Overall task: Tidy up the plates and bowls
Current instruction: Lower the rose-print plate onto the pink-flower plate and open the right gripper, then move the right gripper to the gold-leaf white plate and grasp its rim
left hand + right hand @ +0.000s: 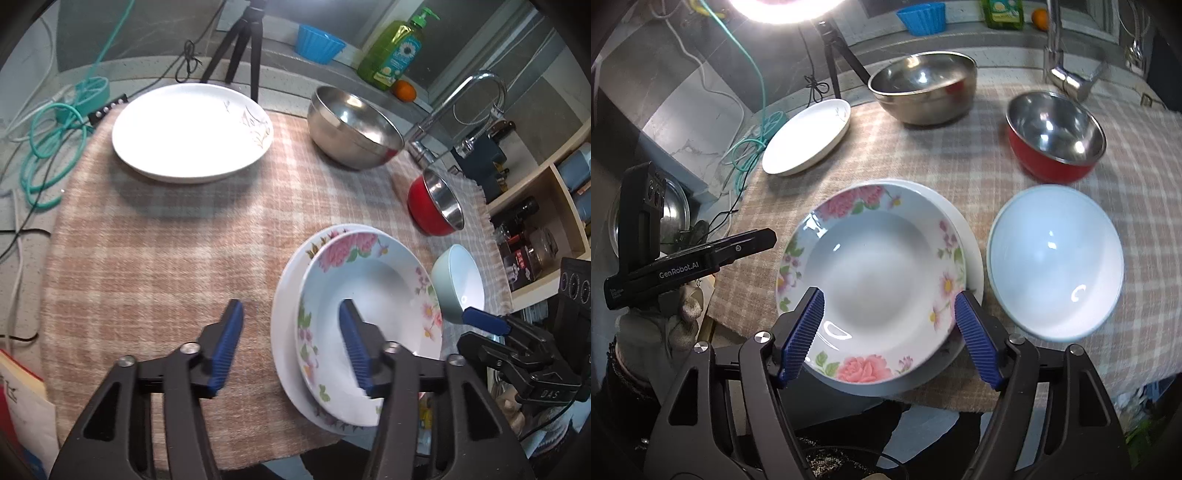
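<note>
A floral deep plate [875, 273] sits stacked on a plain white plate [973, 254] at the cloth's front edge; it also shows in the left wrist view [373, 295]. My right gripper [890, 332] is open, hovering over the floral plate's near rim. My left gripper [291, 347] is open just left of the stack, one finger above the floral plate. A pale bowl [1056, 262] stands to the right of the stack. A red steel-lined bowl [1056, 136], a large steel bowl [923, 85] and a white plate [192, 129] stand farther back.
A checked cloth [155, 236] covers the counter. A faucet [461, 107], soap bottle [395, 44], orange [404, 90] and blue cup [317, 42] line the back. A tripod [243, 40] and teal cable [51, 147] stand at the back left. A shelf with bottles [532, 236] is right.
</note>
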`<state>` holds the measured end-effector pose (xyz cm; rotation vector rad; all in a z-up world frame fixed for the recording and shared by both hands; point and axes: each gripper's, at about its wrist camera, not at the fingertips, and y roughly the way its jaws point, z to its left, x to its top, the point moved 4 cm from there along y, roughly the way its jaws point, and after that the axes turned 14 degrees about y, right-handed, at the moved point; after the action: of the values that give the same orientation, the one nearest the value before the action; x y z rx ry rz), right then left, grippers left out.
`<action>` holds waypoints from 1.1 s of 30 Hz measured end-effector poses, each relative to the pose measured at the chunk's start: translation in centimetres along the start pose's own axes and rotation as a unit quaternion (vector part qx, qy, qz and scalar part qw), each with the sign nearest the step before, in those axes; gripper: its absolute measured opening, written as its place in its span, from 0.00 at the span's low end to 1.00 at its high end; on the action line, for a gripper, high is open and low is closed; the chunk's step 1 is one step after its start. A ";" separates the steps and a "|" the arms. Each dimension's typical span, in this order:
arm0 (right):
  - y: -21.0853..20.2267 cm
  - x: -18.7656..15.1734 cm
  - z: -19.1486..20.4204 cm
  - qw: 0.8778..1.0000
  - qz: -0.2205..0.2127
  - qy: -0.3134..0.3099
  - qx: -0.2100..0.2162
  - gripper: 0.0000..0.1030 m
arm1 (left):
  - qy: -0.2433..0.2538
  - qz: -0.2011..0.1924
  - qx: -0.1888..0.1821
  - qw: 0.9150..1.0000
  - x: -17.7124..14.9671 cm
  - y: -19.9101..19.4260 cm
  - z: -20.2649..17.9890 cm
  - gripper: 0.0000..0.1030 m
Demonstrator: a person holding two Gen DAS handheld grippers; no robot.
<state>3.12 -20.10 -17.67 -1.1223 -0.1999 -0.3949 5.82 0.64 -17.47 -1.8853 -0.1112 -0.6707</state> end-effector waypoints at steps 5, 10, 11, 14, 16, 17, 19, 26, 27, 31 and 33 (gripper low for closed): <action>-0.5 1.1 1.7 1.000 -0.007 -0.008 0.015 0.88 | -0.005 -0.010 0.007 1.000 0.5 -0.9 0.8 0.55; -0.4 2.1 3.1 0.999 -0.003 -0.003 0.038 0.95 | -0.013 -0.019 0.014 1.000 0.7 -1.6 1.9 0.55; -0.4 2.3 3.5 0.999 -0.002 -0.004 0.043 0.95 | -0.014 -0.022 0.016 1.000 0.8 -1.8 2.2 0.55; -0.1 3.1 4.2 0.999 -0.004 -0.008 0.045 0.95 | -0.017 -0.027 0.022 0.999 1.0 -2.2 2.9 0.55; 0.0 3.9 4.6 0.999 -0.010 -0.005 0.046 0.95 | -0.021 -0.032 0.027 0.999 1.3 -2.5 3.7 0.55; 0.0 4.5 5.0 0.999 -0.015 -0.004 0.049 0.96 | -0.022 -0.033 0.029 0.999 1.3 -2.7 4.0 0.55; 0.0 5.2 5.4 0.999 -0.022 -0.002 0.049 0.96 | -0.025 -0.036 0.035 0.998 1.6 -3.0 4.7 0.55; -0.2 8.4 8.1 0.997 -0.059 -0.024 0.044 0.96 | -0.032 -0.050 0.063 0.996 2.8 -4.4 8.1 0.55; -0.2 8.6 8.5 0.997 -0.062 -0.030 0.042 0.96 | -0.032 -0.052 0.066 0.996 3.0 -4.5 8.5 0.55; 0.5 10.0 10.3 0.995 -0.069 -0.056 0.035 0.96 | -0.029 -0.059 0.082 0.994 4.0 -5.2 10.4 0.55; 1.1 10.8 11.1 0.995 -0.071 -0.063 0.025 0.96 | -0.028 -0.062 0.087 0.994 4.6 -5.3 11.3 0.55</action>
<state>13.85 -11.89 -10.09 -1.0886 -0.4008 -0.4432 12.16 11.75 -13.69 -1.7386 -0.3146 -0.6705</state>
